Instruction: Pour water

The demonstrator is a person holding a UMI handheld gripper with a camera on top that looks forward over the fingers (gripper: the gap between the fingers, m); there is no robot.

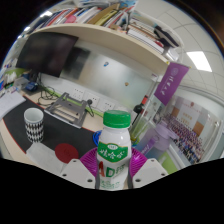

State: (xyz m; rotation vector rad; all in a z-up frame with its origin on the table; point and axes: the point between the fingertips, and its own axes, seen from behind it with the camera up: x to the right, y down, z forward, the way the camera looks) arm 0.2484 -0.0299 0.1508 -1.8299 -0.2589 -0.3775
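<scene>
Since your gripper [113,172] is clamped on the bottle [114,150] with its green cap [116,119] on and the cup [34,122] sits well off to the side, you risk spilling mid-swing if your grip slips.

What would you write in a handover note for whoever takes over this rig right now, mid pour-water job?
Gripper: fingers sit at either side of the white bottle with the green cap, held upright; cannot confirm that both pads press on it.
Things: the patterned cup stands upright on the dark mat, beyond the fingers and to their left. A red round object lies nearer, just left of the bottle.
Done: bottle reached, apparently gripped.
Left: cap looks still on; carry the bottle over to the cup, tilt and pour. No pouring visible yet.
</scene>
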